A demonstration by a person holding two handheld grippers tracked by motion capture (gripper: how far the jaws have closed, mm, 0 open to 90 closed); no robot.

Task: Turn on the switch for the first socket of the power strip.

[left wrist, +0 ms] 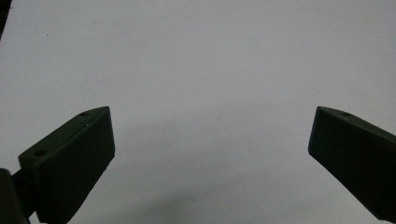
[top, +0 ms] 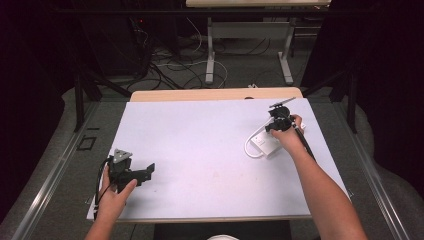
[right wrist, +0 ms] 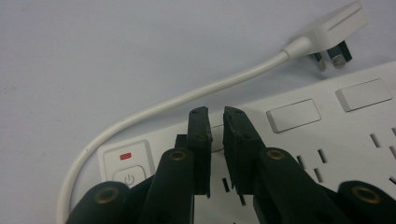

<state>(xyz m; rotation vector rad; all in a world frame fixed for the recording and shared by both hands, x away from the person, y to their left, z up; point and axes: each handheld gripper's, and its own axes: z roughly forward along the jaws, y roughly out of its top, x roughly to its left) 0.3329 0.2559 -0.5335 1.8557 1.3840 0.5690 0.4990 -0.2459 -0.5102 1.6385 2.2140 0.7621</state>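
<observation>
The white power strip (top: pixel 270 144) lies on the far right of the white table (top: pixel 200 150), directly under the right gripper (right wrist: pixel 215 112), whose 2 jaws are nearly closed with only a thin gap and nothing pinched, their tips just over a rocker switch (right wrist: pixel 293 115). In the right gripper view its long axis runs left to right, power button (right wrist: pixel 129 178) leftmost, cable (right wrist: pixel 177 100) curving to the plug (right wrist: pixel 329 32). The left gripper (left wrist: pixel 210 140) rests well apart, jaws wide and empty.
</observation>
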